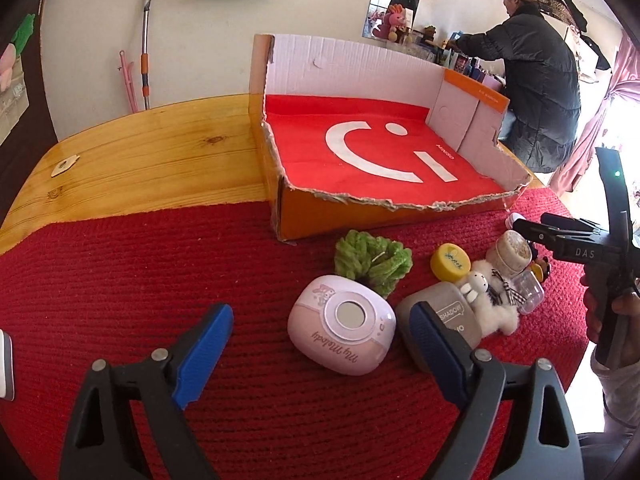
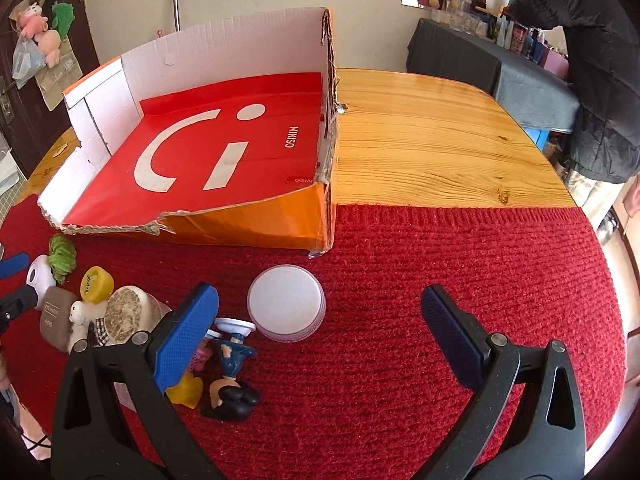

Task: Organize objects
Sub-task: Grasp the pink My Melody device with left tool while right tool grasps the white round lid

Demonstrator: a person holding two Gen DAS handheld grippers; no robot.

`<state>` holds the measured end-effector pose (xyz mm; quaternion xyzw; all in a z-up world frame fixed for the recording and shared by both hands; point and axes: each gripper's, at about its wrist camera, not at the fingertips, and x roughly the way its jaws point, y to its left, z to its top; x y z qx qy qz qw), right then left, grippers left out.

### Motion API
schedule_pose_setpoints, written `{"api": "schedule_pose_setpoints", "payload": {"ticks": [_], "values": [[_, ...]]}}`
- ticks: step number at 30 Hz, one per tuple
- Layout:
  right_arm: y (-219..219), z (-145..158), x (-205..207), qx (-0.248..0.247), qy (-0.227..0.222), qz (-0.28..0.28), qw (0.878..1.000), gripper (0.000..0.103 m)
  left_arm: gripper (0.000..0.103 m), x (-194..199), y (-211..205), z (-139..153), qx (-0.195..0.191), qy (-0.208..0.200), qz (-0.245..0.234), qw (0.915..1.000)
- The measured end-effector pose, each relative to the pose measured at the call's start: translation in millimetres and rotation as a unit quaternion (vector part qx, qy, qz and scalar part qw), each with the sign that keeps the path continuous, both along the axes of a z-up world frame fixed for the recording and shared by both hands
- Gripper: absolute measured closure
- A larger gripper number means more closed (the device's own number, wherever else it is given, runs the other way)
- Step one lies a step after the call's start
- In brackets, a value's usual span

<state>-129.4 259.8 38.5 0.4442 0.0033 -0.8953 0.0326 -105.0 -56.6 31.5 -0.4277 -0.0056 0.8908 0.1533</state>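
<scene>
Several small things lie in a cluster on the red knitted mat (image 1: 160, 280), just in front of the torn cardboard box (image 1: 360, 60): a pink case (image 1: 340, 324), a green yarn piece (image 1: 368, 264), a yellow lid (image 1: 450, 262), a white plush bunny (image 1: 488, 300) and a grey pouch (image 1: 444, 308). A white round container (image 2: 286, 304) sits apart near the box's corner. The left gripper (image 1: 320, 344) hangs released above the pink case; the right gripper (image 2: 320, 336) is spread wide too, holding nothing.

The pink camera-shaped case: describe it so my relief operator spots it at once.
Start at the torn cardboard box on the red knitted mat. The clutter lies in front of it; the pink case is nearest the left gripper, below the green yarn scrunchie. Only it has a round mirror and script lettering.
</scene>
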Motion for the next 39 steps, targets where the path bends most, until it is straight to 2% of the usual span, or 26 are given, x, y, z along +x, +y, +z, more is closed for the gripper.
{"api": "schedule_pose_setpoints", "payload": {"ticks": [3,6,13,17,20,22,23,24,30,39], "values": [[2,-1,-1,-0.008,-0.004,0.001,1.0,0.003,0.014,-4,-2,-1,0.011,-0.002,-0.005,0.9999],[2,-4,-1,-0.02,-0.012,0.008,1.0,0.015,0.021,-6,-5,-1,0.021,-0.008,-0.012,0.9997],[3,-2,0,-0.025,-0.006,0.011,1.0,0.026,0.026,-2,-5,-1,-0.005,-0.003,-0.032,0.9995],[4,-1,-1,-0.015,-0.005,0.014,1.0,0.044,0.035,-2,2,-3,-0.03,0.009,-0.042,0.9987],[5,0,0,-0.017,-0.004,0.019,1.0,0.049,0.04,-3,3,-4,-0.031,0.014,-0.045,0.9984],[3,0,1,-0.018,-0.003,0.023,1.0,0.054,0.047,-5,6,-4,-0.027,0.018,-0.048,0.9983],[3,0,1,-0.021,-0.003,0.025,0.999,0.061,0.047,-5,6,-4,-0.028,0.02,-0.048,0.9983],[2,0,2,-0.023,-0.003,0.027,0.999,0.064,0.047,-5,7,-4,-0.028,0.021,-0.05,0.9981],[3,5,7,-0.036,0.006,0.027,0.999,0.064,0.047,0,3,1,-0.01,0.025,-0.047,0.9985],[3,29,17,-0.045,0.028,0.037,0.998,0.064,0.047,10,-3,26,0.001,0.06,-0.033,0.9977]]}}
